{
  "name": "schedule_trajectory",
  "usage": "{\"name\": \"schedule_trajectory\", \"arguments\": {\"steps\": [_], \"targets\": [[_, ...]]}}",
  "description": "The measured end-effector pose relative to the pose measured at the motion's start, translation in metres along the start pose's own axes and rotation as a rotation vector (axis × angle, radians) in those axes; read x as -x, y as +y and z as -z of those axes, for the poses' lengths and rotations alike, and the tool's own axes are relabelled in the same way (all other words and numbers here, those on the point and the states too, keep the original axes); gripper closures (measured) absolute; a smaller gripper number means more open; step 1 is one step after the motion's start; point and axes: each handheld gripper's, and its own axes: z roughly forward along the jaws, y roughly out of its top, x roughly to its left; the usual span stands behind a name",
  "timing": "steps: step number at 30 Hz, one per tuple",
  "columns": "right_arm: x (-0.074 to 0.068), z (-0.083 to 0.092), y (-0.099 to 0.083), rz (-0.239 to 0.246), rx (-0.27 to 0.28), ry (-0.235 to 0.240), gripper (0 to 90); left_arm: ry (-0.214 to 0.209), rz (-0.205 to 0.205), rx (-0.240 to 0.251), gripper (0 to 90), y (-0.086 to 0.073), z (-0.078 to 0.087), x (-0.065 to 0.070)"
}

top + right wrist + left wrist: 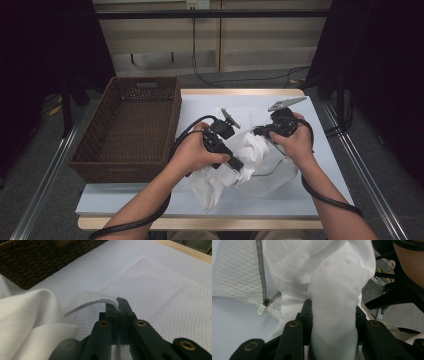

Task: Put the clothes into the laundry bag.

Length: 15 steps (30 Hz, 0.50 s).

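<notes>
Stuffing job approx. midway: left tool [332,322] is clamped on a thick bunch of the white garment [329,290], and the right tool [119,308] pinches the mesh laundry bag [160,297] by its lifted edge. Garment looks partly inside, prob. at the mouth; rest to push in, then zip [262,310]. Soft, creased cloth, mid-counter [125,200] by the wicker basket [130,125].

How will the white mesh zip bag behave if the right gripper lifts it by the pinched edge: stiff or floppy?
Probably floppy: the edge of the white mesh zip bag already curls over where the right gripper pinches it. Likely light, since the thin netting shows the table through it. The bunched white cloth clamped in the left gripper looks to be going into its opening, so the bag may sag.
</notes>
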Motion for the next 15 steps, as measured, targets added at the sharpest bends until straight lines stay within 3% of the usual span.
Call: {"name": "schedule_trajectory", "arguments": {"steps": [15], "targets": [[-0.009, 0.0, 0.007, 0.019, 0.014, 0.016, 89.4, -0.012, 0.019, -0.011, 64.8, 0.006, -0.025, -0.002]]}}
